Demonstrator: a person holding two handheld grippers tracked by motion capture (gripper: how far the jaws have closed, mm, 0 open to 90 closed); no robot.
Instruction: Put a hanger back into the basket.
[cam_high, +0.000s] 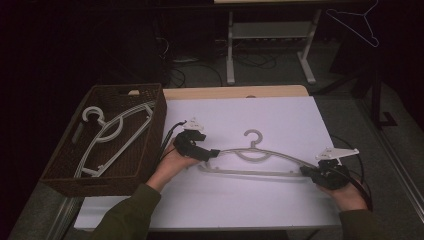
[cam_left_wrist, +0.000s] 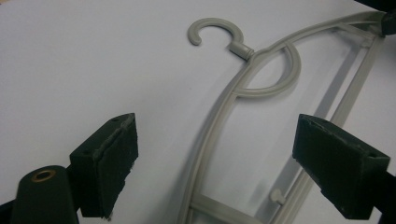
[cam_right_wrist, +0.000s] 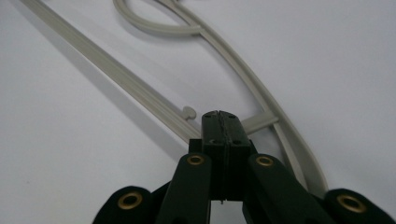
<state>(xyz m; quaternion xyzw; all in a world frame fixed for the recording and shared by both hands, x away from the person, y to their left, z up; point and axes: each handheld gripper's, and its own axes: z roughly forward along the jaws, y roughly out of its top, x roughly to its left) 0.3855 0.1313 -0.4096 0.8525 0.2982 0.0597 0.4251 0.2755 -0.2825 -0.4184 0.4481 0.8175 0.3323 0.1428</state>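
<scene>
A grey plastic hanger (cam_high: 270, 151) lies across the white table (cam_high: 280, 112), hook pointing away from me. My left gripper (cam_high: 212, 154) is at the hanger's left end. In the left gripper view its jaws stand wide apart on either side of the hanger's (cam_left_wrist: 219, 112) arm without touching it, so the left gripper (cam_left_wrist: 219, 140) is open. My right gripper (cam_high: 306, 171) is at the hanger's right end. In the right gripper view the right gripper (cam_right_wrist: 220, 122) is shut on the corner where the hanger's (cam_right_wrist: 116, 72) bottom bar meets its arm. A shadow shows under the bar.
A dark wicker basket (cam_high: 156, 107) stands at the table's left edge with several grey hangers (cam_high: 107, 135) inside. Another hanger (cam_high: 357, 22) hangs at the far right in the dark. A second table's white legs (cam_high: 230, 50) stand behind.
</scene>
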